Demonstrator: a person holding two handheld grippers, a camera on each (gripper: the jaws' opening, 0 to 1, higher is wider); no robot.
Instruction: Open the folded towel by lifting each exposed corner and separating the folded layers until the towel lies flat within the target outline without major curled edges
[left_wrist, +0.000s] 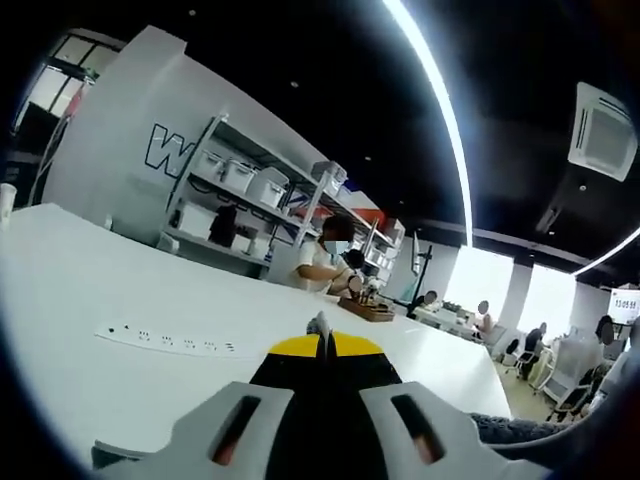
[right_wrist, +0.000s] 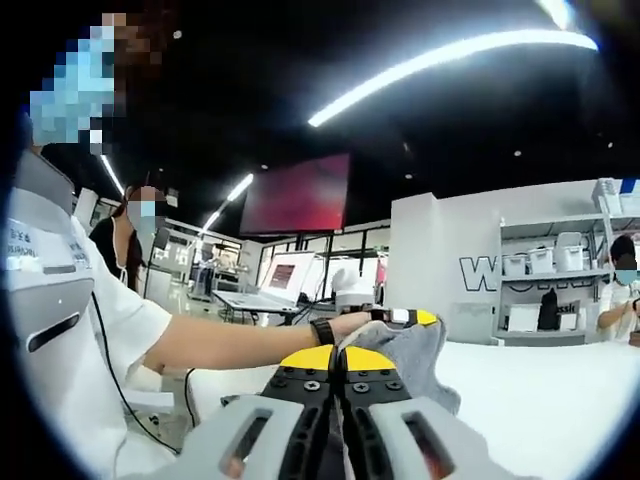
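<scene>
Fingers of the right gripper (right_wrist: 338, 362) and left gripper (left_wrist: 320, 326) pinch the grey towel (right_wrist: 405, 362) above the white counter (left_wrist: 120, 290); thin corner holds may slip, refolding it.

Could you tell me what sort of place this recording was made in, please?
Probably an open-plan lab or workshop office: a long white table carrying a power strip, metal shelving stacked with storage bins, and people seated at further desks under strip lights.
</scene>
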